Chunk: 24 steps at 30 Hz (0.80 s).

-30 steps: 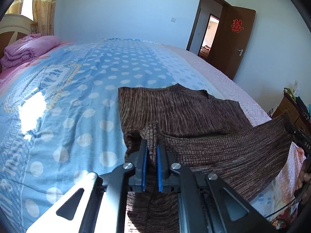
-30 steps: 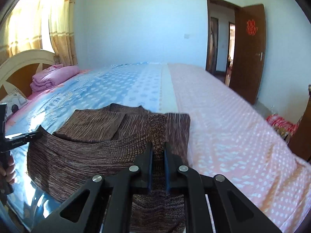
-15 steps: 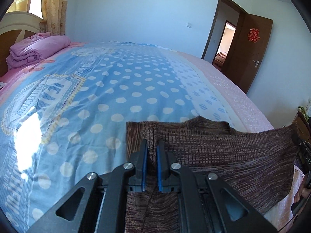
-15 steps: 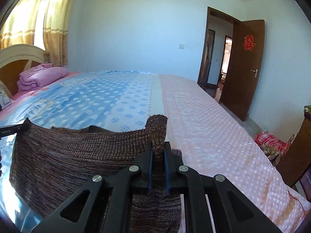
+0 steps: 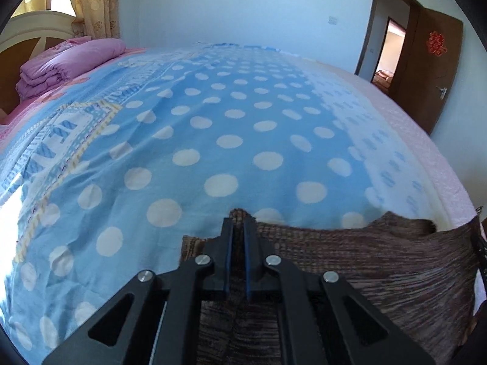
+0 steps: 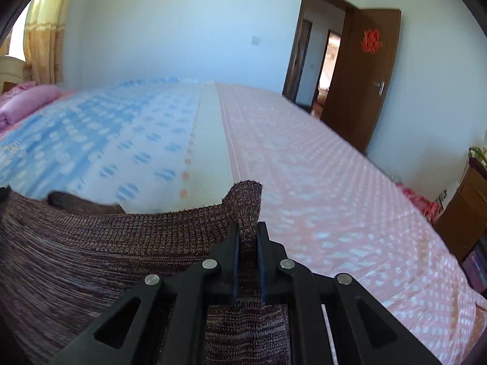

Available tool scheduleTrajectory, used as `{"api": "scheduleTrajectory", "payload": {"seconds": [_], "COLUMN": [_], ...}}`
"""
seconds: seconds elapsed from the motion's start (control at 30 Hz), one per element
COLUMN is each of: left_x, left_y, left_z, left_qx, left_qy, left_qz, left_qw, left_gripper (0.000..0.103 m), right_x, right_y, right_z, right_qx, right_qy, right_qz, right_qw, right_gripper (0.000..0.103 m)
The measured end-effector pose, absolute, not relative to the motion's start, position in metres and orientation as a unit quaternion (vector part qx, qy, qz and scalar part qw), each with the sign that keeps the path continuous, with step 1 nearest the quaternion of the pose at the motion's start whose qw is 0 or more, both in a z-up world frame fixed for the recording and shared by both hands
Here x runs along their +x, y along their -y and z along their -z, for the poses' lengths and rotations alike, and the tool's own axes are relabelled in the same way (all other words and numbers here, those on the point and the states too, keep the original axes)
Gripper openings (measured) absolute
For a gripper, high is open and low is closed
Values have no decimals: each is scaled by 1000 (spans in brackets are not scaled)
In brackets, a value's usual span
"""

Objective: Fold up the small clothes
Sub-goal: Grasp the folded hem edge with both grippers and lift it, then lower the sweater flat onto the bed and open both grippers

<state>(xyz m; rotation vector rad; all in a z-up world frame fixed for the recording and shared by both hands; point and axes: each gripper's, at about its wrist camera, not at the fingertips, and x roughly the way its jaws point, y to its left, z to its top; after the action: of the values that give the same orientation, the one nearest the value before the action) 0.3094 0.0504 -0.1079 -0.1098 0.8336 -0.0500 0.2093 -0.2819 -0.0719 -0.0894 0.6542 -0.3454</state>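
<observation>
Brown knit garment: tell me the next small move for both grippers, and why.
Probably lower both corners onto the bed and lay the fold flat. The left gripper and right gripper each pinch a corner of the brown knit garment, whose edge stretches raised between them.

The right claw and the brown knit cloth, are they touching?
Touching. In the right wrist view the right claw is shut on a corner of the brown knit cloth, which sticks up between its pads.

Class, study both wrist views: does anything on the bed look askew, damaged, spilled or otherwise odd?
Nothing stands out. The brown knit garment hangs stretched between the left gripper and right gripper, each shut on a corner, over the spotted bedsheet. No tear or spill shows.
</observation>
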Motion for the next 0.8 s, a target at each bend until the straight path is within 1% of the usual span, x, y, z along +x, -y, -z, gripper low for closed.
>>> {"api": "scheduleTrajectory", "payload": {"seconds": [0.07, 0.2, 0.23, 0.3, 0.33, 0.4, 0.43, 0.47, 0.5, 0.53, 0.57, 0.67, 0.73, 0.77, 0.8], "left_x": [313, 316, 315, 313, 311, 310, 305, 296, 287, 275, 261, 221, 202, 191, 184], "left_y": [-54, -52, -51, -52, -54, -60, -63, -66, -68, -70, -72, -74, -68, -63, -57], "left_z": [108, 111, 112, 111, 111, 110, 107, 103, 99, 95, 91, 83, 82, 83, 84], "left_qx": [-68, -58, -56, -57, -62, -69, -68, -61, -52, -41, -33, -30, -25, -20, -14], "left_qy": [-413, -427, -427, -427, -428, -433, -433, -429, -423, -417, -409, -399, -396, -394, -394], "left_qz": [20, 9, 7, 6, 8, 21, 28, 32, 34, 34, 38, 67, 75, 79, 83], "left_qw": [908, 903, 902, 902, 902, 899, 899, 901, 904, 908, 911, 914, 915, 915, 915], "left_gripper": [9, 11, 12, 13, 15, 17, 21, 29, 33, 39, 41, 41, 41, 41, 41], "right_x": [213, 234, 236, 238, 233, 205, 182, 160, 138, 116, 95, 44, 22, 14, 11], "right_y": [286, 288, 288, 292, 298, 317, 328, 335, 341, 343, 343, 321, 298, 290, 282], "right_z": [75, 94, 95, 93, 88, 66, 50, 39, 30, 25, 23, 33, 44, 50, 57], "right_qx": [-41, -56, -59, -48, -23, 53, 94, 120, 135, 139, 135, 87, 51, 43, 43], "right_qy": [-332, -397, -399, -400, -395, -347, -306, -277, -259, -255, -260, -282, -297, -309, -320], "right_qz": [180, 188, 188, 171, 148, 108, 107, 114, 122, 128, 129, 119, 109, 105, 99], "right_qw": [925, 896, 895, 899, 907, 930, 941, 947, 949, 948, 947, 948, 947, 944, 941], "right_gripper": [10, 10, 12, 12, 12, 14, 18, 32, 48, 50, 50, 50, 34, 20, 16]}}
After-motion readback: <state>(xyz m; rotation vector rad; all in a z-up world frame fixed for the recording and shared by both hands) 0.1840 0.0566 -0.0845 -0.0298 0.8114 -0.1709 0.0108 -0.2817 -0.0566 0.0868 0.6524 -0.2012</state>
